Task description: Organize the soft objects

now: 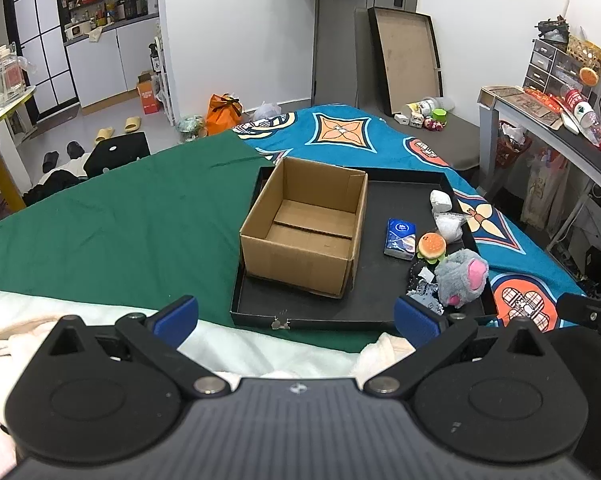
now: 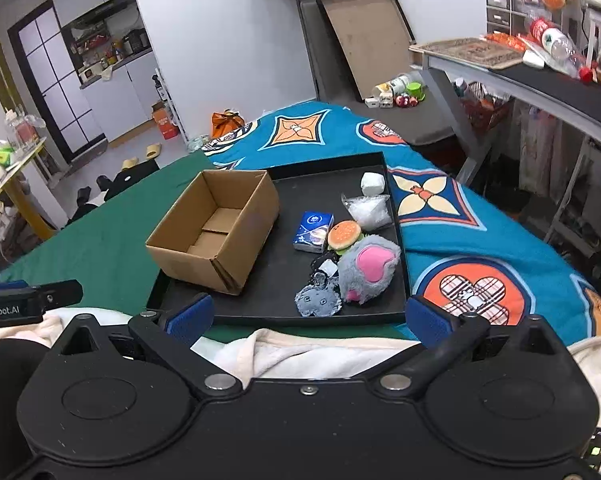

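Am holding both tools wide, empty: left tool, right tool, hovering short of black shallow tray on bed. Empty brown cardboard box sitting left as drop target; grey-pink plush toy, burger plush clustering right, near my right tool.

The bed carries a green cloth and 1 black tray.

The box on the left is plain brown cardboard, matt. Under it the tray is matt black. On the right, the grey mouse toy is fuzzy plush with smooth pink patches; the far bag is clear, shiny plastic. The near blanket is cream fleece.
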The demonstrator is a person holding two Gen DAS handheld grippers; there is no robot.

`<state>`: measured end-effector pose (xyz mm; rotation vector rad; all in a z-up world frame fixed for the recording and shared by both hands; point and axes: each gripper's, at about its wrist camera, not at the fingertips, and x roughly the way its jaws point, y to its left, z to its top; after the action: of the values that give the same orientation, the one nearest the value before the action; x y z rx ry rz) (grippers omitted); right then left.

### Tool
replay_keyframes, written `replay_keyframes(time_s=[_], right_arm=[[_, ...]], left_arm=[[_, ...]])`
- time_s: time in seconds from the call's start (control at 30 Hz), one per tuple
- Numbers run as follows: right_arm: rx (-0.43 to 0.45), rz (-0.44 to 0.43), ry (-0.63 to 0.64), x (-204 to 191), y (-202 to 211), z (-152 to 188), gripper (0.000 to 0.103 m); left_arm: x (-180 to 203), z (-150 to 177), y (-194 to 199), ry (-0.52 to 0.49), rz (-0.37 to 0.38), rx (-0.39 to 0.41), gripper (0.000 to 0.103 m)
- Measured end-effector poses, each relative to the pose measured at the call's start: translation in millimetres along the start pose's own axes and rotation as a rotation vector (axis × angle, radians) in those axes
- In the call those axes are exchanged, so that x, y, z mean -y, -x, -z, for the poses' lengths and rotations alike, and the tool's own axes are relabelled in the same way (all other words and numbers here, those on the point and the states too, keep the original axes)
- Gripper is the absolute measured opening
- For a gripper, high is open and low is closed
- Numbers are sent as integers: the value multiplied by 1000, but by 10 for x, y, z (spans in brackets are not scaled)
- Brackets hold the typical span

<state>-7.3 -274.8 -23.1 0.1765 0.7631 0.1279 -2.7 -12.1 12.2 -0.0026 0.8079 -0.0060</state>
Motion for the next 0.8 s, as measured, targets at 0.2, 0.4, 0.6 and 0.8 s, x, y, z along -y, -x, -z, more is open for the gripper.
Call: replay_keyframes(time_s=[0.2,0.4,0.6,0.8], right_arm=[[-8,20,-8,41,-57,22,103],[-21,27,-14,65,-138,15,103],[-30,28,-28,121,-240,-16,103],[-35,39,-45,178,-366,-48,103]], left_arm=[[-13,10,-64,1,2,-10,103],[-20,13,-139,1,-2,-21,103],[-22,-17,-229,-14,1,-20,103],[-78,-72,-376,14,9,-29,103]])
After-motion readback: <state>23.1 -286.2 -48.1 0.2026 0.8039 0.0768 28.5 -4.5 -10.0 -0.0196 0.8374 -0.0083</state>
